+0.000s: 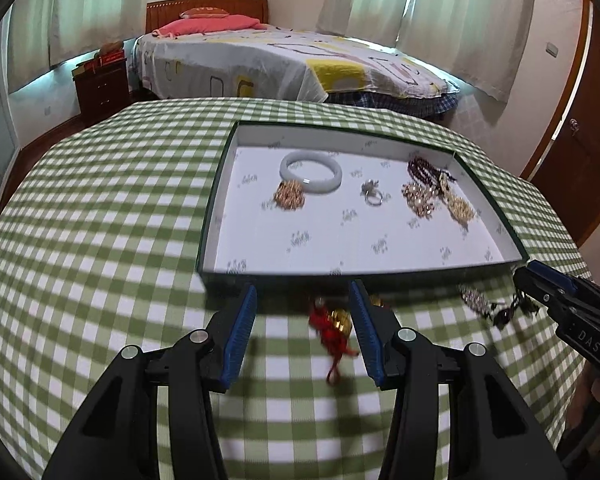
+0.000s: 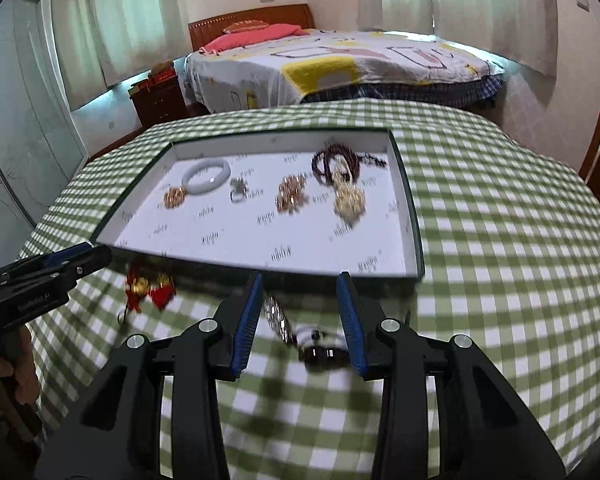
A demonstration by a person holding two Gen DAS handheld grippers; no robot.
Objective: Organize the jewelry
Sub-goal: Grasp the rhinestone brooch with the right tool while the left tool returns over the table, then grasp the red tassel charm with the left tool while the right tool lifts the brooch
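Note:
A shallow white-lined tray [image 1: 219, 204] [image 2: 409, 216] on the green checked tablecloth [image 1: 100, 208] holds a white bangle [image 1: 311, 171] [image 2: 206, 176], a ring [image 1: 372, 194], gold pieces [image 1: 289, 197] [image 2: 291, 197] and dark beads [image 2: 340, 160]. In front of the tray lies a red and gold ornament [image 1: 334, 322] [image 2: 148, 289], between the fingers of my open left gripper [image 1: 303, 286] [image 2: 86, 257], untouched. A silver-banded watch [image 2: 300, 332] [image 1: 480, 302] lies on the cloth between the blue pads of my right gripper [image 2: 299, 276] [image 1: 536, 280]; I see no grip on it.
A bed [image 1: 284, 60] stands beyond the table, with a dark nightstand [image 1: 102, 86] to its left and curtained windows behind. A wooden door [image 1: 580, 152] is at the right. A hand [image 2: 16, 376] shows at the lower left of the right wrist view.

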